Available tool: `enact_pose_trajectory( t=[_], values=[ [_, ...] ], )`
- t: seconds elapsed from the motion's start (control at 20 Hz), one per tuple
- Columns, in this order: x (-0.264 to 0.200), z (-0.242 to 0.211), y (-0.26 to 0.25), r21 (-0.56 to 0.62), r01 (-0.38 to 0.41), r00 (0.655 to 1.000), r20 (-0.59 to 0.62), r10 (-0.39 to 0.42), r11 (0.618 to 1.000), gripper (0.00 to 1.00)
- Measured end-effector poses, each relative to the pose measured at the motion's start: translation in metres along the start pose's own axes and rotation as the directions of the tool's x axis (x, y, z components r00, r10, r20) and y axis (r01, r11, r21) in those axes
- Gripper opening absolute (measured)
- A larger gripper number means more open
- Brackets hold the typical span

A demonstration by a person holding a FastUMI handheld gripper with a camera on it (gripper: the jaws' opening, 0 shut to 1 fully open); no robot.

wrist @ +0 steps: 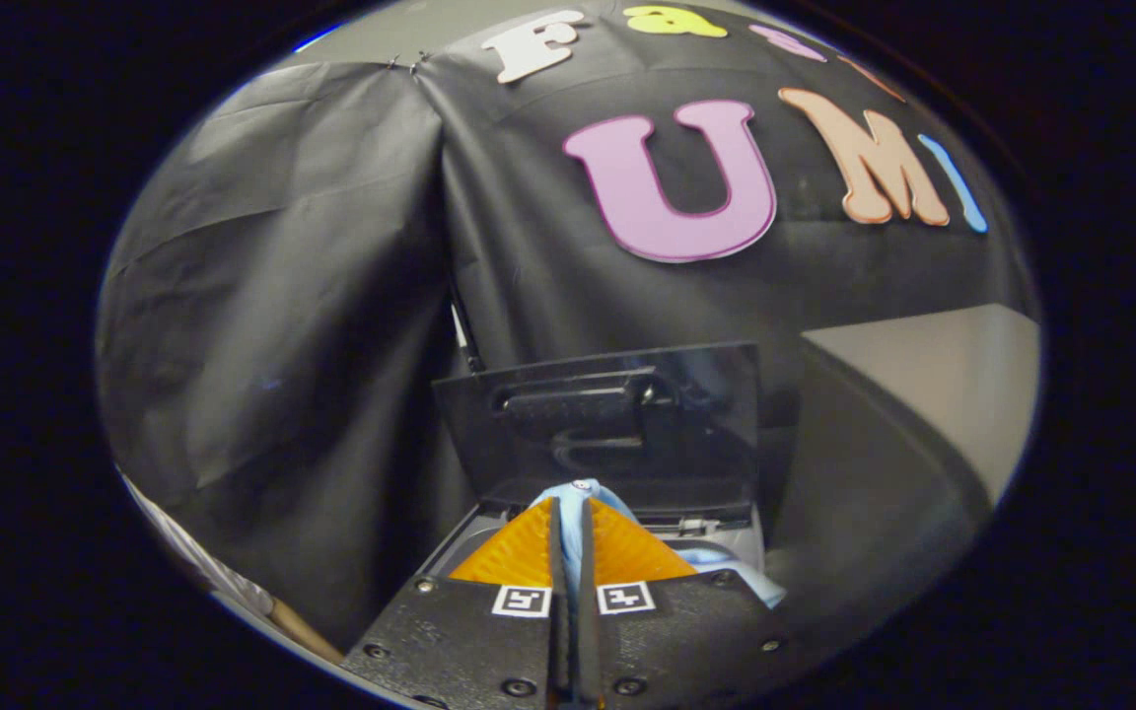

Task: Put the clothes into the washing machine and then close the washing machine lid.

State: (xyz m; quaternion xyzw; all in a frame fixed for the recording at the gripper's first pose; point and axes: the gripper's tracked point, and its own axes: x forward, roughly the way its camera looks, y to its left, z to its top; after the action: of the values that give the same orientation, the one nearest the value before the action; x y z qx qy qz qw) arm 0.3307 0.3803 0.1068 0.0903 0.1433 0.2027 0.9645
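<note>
My gripper is shut on a light blue piece of clothing, which pokes out past the fingertips and hangs down on the right of the fingers. Just beyond and below the fingers stands a small washing machine with its dark see-through lid raised upright at the back. The fingers hide the machine's opening, so the held cloth sits right above or at it.
Black cloth walls close in behind and to the left of the machine. A dark rounded surface lies to the right, with a pale grey tabletop beyond it.
</note>
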Motion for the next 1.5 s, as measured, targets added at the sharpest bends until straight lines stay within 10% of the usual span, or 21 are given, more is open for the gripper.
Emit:
enact_pose_trajectory(
  t=[0.8, 1.2, 1.5],
  values=[
    [0.043, 0.045, 0.0, -0.04, 0.014, 0.998, 0.068, -0.012, 0.999, 0.35],
    [0.088, 0.106, -0.023, -0.072, 0.126, 0.979, 0.167, -0.112, 0.989, 0.97],
    [0.136, 0.138, -0.044, -0.025, 0.213, 0.955, 0.214, -0.203, 0.977, 0.96]
  ],
)
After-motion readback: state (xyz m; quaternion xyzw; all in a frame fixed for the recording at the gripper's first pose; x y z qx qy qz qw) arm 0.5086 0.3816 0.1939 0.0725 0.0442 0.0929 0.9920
